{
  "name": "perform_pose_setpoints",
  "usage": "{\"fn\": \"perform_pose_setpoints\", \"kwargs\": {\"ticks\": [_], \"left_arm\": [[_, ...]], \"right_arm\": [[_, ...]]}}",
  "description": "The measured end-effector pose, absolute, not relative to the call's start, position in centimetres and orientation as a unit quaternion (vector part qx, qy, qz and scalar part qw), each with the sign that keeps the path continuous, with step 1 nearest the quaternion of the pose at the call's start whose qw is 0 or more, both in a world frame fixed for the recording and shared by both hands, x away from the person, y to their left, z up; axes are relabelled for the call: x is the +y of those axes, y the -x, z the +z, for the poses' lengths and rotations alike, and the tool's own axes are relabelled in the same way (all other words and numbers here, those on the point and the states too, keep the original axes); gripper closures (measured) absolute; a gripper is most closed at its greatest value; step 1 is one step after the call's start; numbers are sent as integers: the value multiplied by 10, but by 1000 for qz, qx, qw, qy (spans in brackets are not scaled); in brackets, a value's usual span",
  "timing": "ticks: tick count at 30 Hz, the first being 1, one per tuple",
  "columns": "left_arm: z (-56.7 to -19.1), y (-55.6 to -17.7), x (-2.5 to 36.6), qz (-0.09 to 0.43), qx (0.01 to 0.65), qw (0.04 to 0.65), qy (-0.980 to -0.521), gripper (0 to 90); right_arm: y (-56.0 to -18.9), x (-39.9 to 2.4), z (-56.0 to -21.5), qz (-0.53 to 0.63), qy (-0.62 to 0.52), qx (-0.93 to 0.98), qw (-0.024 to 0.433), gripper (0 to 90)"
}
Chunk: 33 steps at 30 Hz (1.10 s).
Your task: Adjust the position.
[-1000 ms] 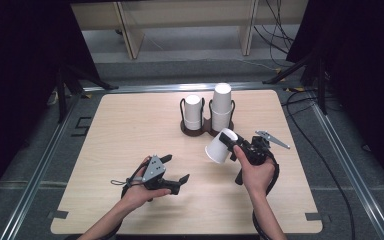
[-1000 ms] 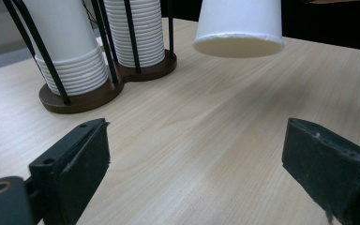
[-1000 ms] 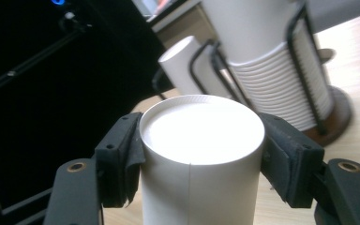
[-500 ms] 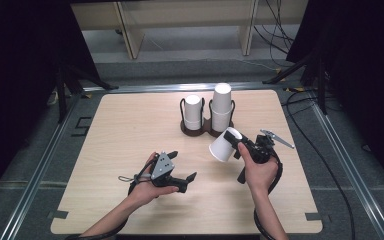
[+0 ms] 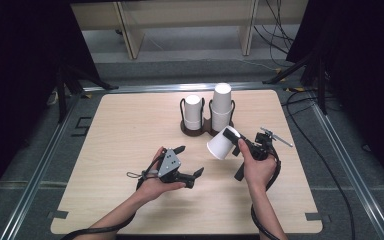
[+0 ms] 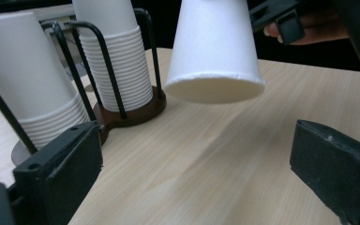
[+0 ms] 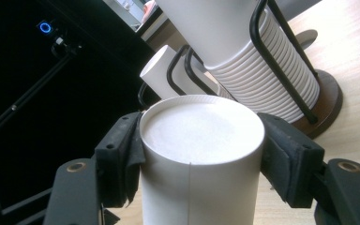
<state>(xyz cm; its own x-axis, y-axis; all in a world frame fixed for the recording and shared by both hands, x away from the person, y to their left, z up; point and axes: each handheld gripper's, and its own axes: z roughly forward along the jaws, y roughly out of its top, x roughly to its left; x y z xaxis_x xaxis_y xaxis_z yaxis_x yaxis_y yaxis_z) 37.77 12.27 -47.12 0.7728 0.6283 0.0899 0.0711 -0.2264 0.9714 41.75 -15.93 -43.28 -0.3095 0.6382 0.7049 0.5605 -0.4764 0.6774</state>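
- Right gripper is up off the table, jaws clamped on the sides of a single white paper cup, near the cup's closed base.
- That cup is tipped over in the air, open mouth pointing down and toward 8 o'clock, base toward the right hand.
- In the right gripper view the cup sits squarely between the two black pads, flat base facing the camera, pads pressed on both sides.
- Just past it at 12 o'clock stands the dark cup holder, two wire cages on a brown base.
- Each cage carries a stack of white cups, upside down; the right stack is taller than the left one.
- Held cup is near the holder, not touching it.
- Left gripper rests low at 6 o'clock of the table, held in the left hand, jaws spread wide, nothing between them.
- From the left gripper view, the cup's rim hangs above the wood, with the holder off at 10 o'clock.
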Motion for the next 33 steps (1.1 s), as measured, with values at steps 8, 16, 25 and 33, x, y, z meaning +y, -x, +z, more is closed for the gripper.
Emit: {"fn": "perform_pose_setpoints", "kwargs": {"ticks": [8, 16, 25, 33], "left_arm": [[-474, -388, 113, 221, 233, 580, -748, 15], [-477, -400, 105, 191, 234, 598, -742, 2], [-481, -406, 97, 176, 240, 600, -742, 1], [-481, -411, 96, 167, 244, 605, -739, 7]], "right_arm": [[-422, -158, -434, 621, -603, 501, 9, 349], [-424, -162, -438, 630, -613, 478, -3, 350], [-424, -161, -438, 634, -618, 465, -21, 350], [-424, -164, -441, 640, -618, 456, -34, 350]]}}
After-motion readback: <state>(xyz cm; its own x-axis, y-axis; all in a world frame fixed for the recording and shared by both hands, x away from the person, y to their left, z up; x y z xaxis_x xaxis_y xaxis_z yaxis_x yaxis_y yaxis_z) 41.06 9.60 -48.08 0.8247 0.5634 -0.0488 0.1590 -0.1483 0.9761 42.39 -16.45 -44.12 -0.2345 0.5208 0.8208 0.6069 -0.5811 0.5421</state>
